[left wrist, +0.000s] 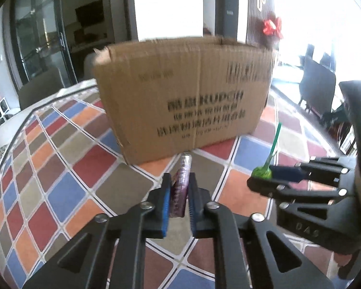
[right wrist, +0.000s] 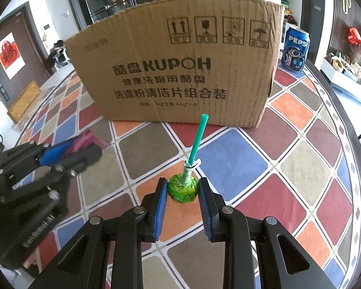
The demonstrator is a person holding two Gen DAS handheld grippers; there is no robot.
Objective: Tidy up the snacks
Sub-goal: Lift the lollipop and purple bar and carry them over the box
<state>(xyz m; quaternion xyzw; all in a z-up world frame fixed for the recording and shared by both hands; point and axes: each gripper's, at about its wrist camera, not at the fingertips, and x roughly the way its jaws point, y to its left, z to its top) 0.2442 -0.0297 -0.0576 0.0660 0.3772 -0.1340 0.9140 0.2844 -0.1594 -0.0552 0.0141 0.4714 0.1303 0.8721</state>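
My left gripper [left wrist: 179, 187] is shut on a purple snack packet [left wrist: 180, 187], held upright above the checkered tablecloth [left wrist: 84, 168]. The packet's silver end points toward the brown cardboard box [left wrist: 185, 96] just ahead. My right gripper [right wrist: 183, 190] is shut on a green-wrapped lollipop [right wrist: 182, 189], its teal stick [right wrist: 198, 139] pointing at the same box [right wrist: 180, 72]. In the left wrist view the right gripper [left wrist: 261, 177] shows at the right with the lollipop [left wrist: 262, 173]. In the right wrist view the left gripper [right wrist: 84, 147] shows at the left with the packet [right wrist: 93, 139]. The box's inside is hidden.
A blue Pepsi can [right wrist: 295, 49] stands on the table behind the box's right corner. The table edge [right wrist: 349, 120] curves round on the right. Dark chairs [left wrist: 317, 89] stand beyond the table, with glass doors [left wrist: 41, 36] at the back left.
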